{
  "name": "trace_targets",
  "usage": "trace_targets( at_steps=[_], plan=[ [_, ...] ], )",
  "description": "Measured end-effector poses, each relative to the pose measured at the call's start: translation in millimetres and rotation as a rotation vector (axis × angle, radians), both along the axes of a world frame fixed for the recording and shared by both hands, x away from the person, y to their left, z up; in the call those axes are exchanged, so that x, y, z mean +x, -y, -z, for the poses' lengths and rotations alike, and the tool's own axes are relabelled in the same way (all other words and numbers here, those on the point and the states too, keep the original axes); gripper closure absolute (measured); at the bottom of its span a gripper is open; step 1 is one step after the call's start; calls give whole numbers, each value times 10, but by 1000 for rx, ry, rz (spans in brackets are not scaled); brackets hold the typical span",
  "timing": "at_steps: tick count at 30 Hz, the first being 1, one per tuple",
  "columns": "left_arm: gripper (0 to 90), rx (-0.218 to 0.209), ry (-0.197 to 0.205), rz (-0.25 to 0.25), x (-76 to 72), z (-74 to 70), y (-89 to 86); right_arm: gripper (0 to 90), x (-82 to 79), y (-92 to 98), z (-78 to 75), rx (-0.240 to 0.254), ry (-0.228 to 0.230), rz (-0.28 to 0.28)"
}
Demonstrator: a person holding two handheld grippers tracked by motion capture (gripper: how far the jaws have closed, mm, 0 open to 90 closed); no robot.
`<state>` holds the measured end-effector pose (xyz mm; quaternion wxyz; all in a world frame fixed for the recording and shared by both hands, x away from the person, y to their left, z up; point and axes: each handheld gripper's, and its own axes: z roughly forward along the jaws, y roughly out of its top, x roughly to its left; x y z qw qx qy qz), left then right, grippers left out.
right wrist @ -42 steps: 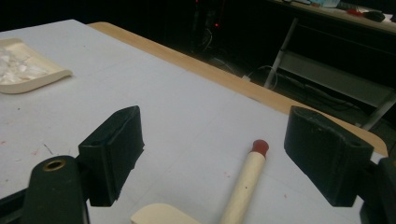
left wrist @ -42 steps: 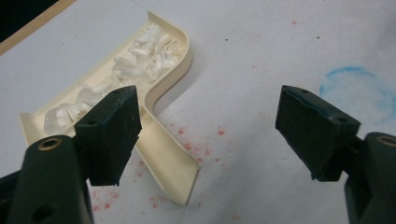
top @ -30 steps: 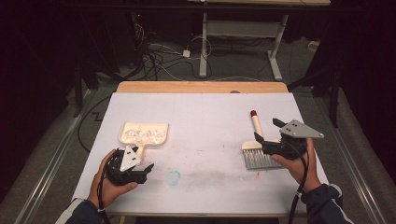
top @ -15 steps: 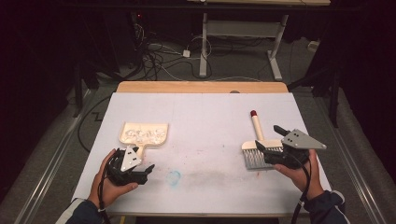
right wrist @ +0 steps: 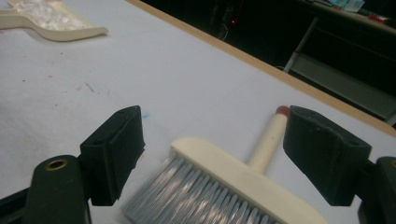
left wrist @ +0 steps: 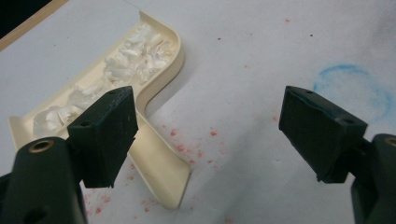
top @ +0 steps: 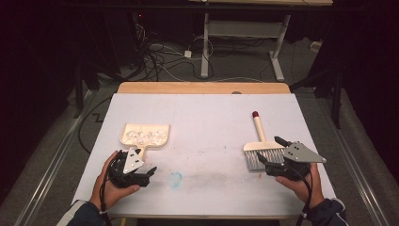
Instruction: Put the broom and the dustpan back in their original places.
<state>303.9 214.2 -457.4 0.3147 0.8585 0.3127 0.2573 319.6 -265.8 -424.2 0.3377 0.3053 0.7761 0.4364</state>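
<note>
Both grippers, left (top: 149, 172) and right (top: 267, 151), stood wide open; a careless grab could have tipped the dustpan (top: 143, 135), spilling its scraps (top: 141, 135).

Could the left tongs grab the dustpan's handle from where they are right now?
Probably yes. The left tongs are open, and the dustpan handle lies flat just beside one jaw with nothing on it; a small sideways shift should bring it between them.

Table brightly lit, surroundings dark, bristles blurred.
</note>
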Motion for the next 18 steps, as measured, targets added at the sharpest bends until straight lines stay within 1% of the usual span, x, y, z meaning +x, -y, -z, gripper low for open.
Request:
trace_targets(
  at_steps=[2,4,6,8,14,16,18],
  plan=[
    [188,0,-2,4,-3,6,15,211,-20,-1,45,-20,7,3],
    [188,6,-4,8,-5,13,25,211,-43,5,87,-9,-5,-5],
    [188,5,-5,11,-2,23,36,211,-73,13,134,-7,4,-8],
    [188,9,-8,15,2,26,42,211,-105,25,188,3,-8,-15],
    [188,-2,-9,23,6,32,71,213,-184,60,326,-8,-30,-2],
    [188,-4,-11,27,5,36,86,215,-211,74,362,2,-40,0],
    [188,8,-11,37,-2,40,102,215,-238,79,396,-10,-45,-4]
  ],
)
